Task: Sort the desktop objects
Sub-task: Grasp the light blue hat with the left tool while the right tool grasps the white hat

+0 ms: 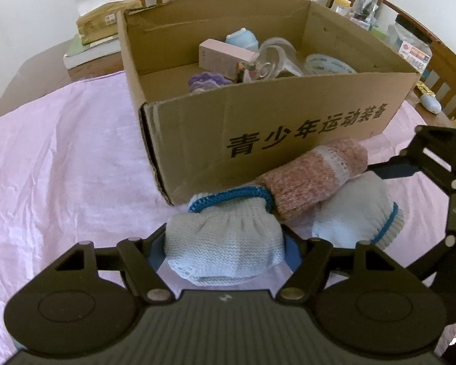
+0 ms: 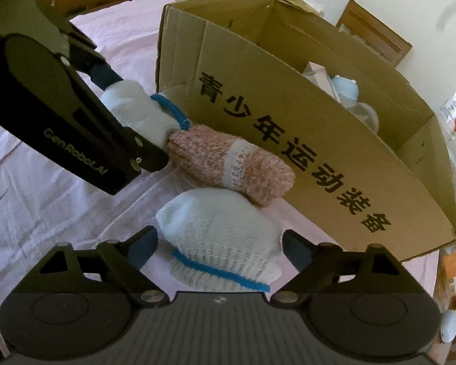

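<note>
Three knit pieces lie on the pink cloth of the table (image 1: 60,158), right by the box (image 1: 258,121) front wall. L gripper (image 1: 225,249) is clamped on the nearer white sock (image 1: 225,237), pads pressing both sides. R gripper (image 2: 220,243) straddles the other white sock (image 2: 222,231), jaws about half open w/ a small gap each side, so not gripping yet. That sock's long axis runs away from the R gripper, blue cuff nearest it. Pink sock (image 2: 231,164) lies between the two whites, touching both. R is nearer the 2nd sock; box sits just beyond.
</note>
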Demonstrator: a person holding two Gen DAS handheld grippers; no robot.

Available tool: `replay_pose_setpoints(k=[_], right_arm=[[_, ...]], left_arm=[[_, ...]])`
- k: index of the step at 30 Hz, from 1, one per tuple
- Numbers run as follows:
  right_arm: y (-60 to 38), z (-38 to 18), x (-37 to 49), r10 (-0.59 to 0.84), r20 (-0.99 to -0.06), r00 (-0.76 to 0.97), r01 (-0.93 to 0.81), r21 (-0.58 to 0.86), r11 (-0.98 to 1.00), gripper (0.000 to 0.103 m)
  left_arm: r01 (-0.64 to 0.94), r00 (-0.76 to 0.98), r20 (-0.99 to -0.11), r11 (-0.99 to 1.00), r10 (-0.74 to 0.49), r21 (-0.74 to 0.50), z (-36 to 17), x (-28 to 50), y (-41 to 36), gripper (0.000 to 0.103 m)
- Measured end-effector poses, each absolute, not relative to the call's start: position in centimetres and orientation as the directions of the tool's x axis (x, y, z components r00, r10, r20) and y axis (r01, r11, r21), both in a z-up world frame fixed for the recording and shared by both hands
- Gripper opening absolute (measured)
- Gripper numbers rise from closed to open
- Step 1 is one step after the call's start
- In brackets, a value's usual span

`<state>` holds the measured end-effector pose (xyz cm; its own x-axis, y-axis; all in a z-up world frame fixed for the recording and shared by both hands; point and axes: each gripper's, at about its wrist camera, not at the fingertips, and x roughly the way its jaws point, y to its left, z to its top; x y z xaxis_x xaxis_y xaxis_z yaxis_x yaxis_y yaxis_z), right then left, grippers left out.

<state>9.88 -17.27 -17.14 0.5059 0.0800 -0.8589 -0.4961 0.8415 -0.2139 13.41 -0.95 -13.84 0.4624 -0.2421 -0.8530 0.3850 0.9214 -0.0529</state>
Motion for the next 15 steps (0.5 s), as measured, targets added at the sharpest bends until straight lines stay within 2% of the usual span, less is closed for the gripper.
replay_pose_setpoints(k=[8, 15], right_arm=[[-17.46, -16.83, 10.07, 0.092, -0.859, 0.504, -0.516, -0.214, 0.829, 0.077], [-17.78, -16.34, 9.99, 0.107, -0.862, 0.496, -0.516, -0.193, 0.835, 0.073]], left_arm=[[0.401, 0.465, -0.850, 0.915, -0.248, -0.047, -13.51, 12.92, -0.90, 0.073], [0.408, 0.471, -0.845, 0.912, -0.254, -0.046, -12.95, 12.48, -0.85, 0.073]])
